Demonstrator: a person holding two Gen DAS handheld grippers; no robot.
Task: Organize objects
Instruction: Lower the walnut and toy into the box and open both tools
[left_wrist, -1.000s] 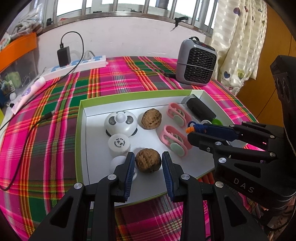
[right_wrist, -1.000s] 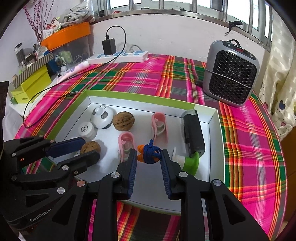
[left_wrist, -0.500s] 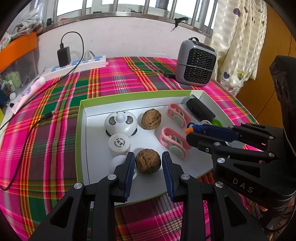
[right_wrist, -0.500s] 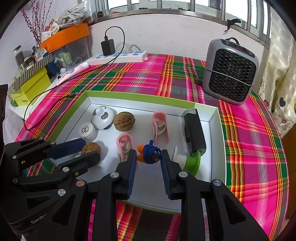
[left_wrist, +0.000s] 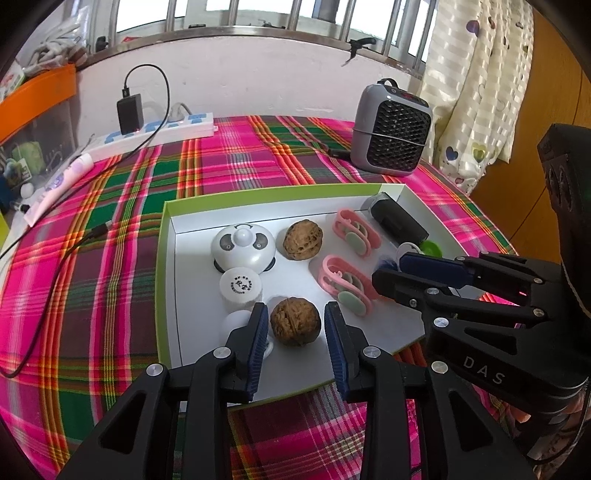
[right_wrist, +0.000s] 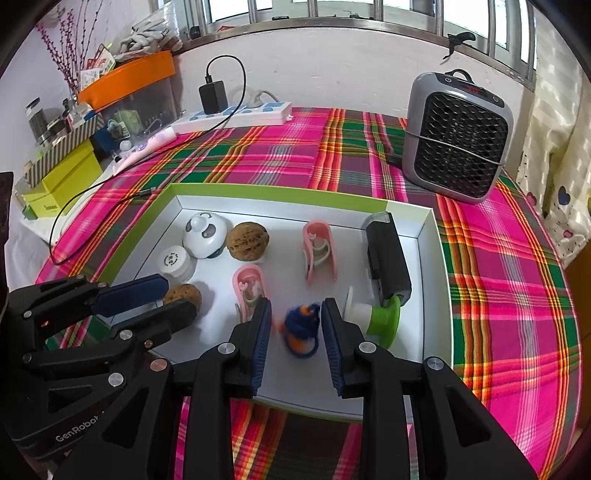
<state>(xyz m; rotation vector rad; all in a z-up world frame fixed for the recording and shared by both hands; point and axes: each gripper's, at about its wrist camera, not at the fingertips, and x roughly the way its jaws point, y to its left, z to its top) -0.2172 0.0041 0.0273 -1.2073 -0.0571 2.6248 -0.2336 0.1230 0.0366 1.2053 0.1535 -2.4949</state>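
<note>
A white tray with a green rim (left_wrist: 168, 258) lies on the plaid cloth. My left gripper (left_wrist: 295, 314) reaches over its near edge, and its jaws are opening around a brown walnut (left_wrist: 294, 321) that rests on the tray floor, with a gap on each side. My right gripper (right_wrist: 296, 308) is opening too. A blue and orange knitted toy (right_wrist: 300, 328) sits blurred between its pads, clear of both. In the tray also lie a second walnut (left_wrist: 303, 240), two pink clips (left_wrist: 356, 229), a white panda bell (left_wrist: 242, 247) and a black box (left_wrist: 399, 221).
A white capped jar (left_wrist: 240, 286) stands left of the near walnut, and a green and white piece (right_wrist: 376, 317) lies right of the toy. A grey heater (left_wrist: 391, 129) and a power strip (left_wrist: 155, 129) with a cable sit at the back.
Both grippers' jaws have widened slightly. The walnut now shows gaps to the left pads. The blue toy has slipped lower between the right pads and looks blurred.
</note>
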